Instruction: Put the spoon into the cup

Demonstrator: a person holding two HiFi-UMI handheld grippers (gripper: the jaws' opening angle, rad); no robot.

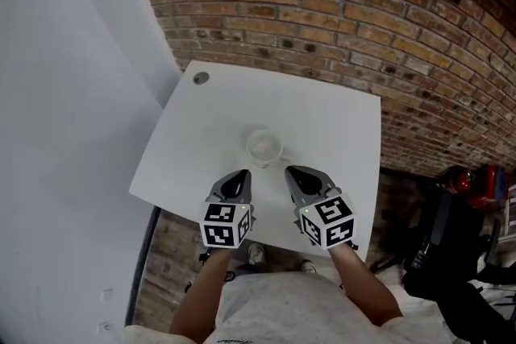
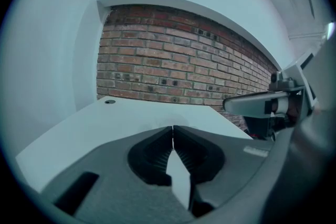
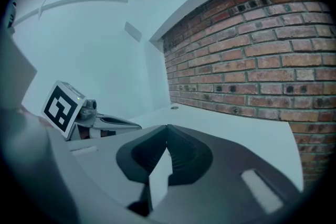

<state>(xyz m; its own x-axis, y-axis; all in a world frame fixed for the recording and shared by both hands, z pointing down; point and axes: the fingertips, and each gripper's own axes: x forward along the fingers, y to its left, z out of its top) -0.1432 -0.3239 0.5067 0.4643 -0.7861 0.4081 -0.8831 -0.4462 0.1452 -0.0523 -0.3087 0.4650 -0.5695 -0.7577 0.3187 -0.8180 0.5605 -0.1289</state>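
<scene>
A white cup [image 1: 264, 147] stands near the middle of the white table [image 1: 322, 117]. No spoon shows in any view. My left gripper [image 1: 239, 176] hovers just below and left of the cup, its jaws closed tip to tip with nothing between them. My right gripper [image 1: 292, 172] hangs just below and right of the cup, also shut and empty. In the left gripper view the left gripper [image 2: 172, 127] shows touching tips, with the right gripper's body [image 2: 262, 104] at the right. In the right gripper view the right gripper [image 3: 167, 127] is closed; the left gripper's marker cube [image 3: 63, 107] sits at the left.
A brick wall [image 1: 363, 20] runs behind and right of the table. A small round grey cap [image 1: 201, 78] sits at the table's far left corner. Dark bags and red gear [image 1: 459, 230] lie on the floor to the right. A white wall [image 1: 56, 93] is at the left.
</scene>
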